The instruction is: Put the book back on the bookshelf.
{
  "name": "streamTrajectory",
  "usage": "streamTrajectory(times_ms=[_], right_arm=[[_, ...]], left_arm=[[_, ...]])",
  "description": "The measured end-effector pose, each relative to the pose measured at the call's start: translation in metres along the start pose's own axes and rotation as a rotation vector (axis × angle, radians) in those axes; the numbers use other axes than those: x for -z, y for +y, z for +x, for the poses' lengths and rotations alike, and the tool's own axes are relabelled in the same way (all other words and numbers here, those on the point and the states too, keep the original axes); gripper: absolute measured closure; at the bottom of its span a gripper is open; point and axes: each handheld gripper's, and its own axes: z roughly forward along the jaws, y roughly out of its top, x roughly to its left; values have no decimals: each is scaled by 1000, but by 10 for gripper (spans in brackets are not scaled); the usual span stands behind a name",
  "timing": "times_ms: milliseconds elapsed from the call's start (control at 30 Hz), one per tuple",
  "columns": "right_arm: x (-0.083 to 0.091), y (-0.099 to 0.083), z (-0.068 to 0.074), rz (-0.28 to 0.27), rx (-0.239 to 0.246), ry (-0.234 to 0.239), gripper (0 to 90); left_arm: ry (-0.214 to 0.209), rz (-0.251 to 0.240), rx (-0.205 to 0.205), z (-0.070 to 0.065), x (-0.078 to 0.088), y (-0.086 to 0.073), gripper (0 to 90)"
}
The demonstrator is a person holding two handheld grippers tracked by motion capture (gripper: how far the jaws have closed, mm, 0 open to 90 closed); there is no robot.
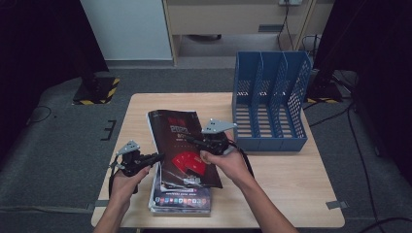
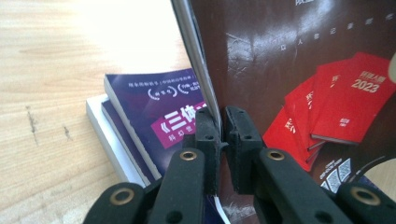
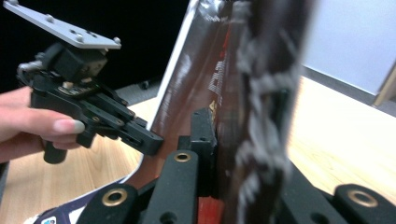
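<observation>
Both tongs, the left gripper point(image 1: 156, 157) and right gripper point(image 1: 190, 140), clenched the dark magazine point(image 1: 182, 145) lifted off the near book stack point(image 1: 180, 199), its filing in the far-right blue rack point(image 1: 270, 102) apparently remaining.

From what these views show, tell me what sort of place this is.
Most likely an office or lab corner set up for recording. A small wooden table holds a blue file rack and a stack of books; grey carpet, dark curtains and hazard-striped stand bases surround it.
</observation>
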Motion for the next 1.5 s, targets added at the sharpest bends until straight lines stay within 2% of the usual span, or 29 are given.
streamTrajectory(times_ms=[300,533,767,833,967,1067,1100,1167,1200,1367,1433,1500], right_arm=[[12,25,-6,-23,13,11,790],[16,47,-10,-34,-2,49,715],[13,49,-11,-19,-24,42,760],[13,49,-11,4,-24,19,832],[14,49,-13,2,-21,-17,867],[14,49,-14,-22,-17,-15,869],[14,50,-13,-34,-8,-15,869],[15,52,-12,-56,-6,-14,869],[16,53,-11,-67,2,-16,869],[23,61,-14,-154,16,-30,869],[25,64,-16,-184,15,-43,870],[26,66,-18,-202,8,-52,870]], left_arm=[[-7,-42,-65,-8,7,7,855],[-14,-53,-83,-10,9,9,857],[-18,-69,-104,-12,12,11,861],[-24,-71,-102,-11,12,11,861],[-12,-85,-97,-11,11,11,840],[47,-110,-76,-9,10,9,684],[68,-105,-86,-7,9,8,623],[107,-96,-66,-2,8,4,465],[113,-93,-57,0,8,1,414],[166,-20,-96,3,4,-7,241],[175,3,-88,5,2,-10,191],[185,4,-83,6,2,-10,148]])
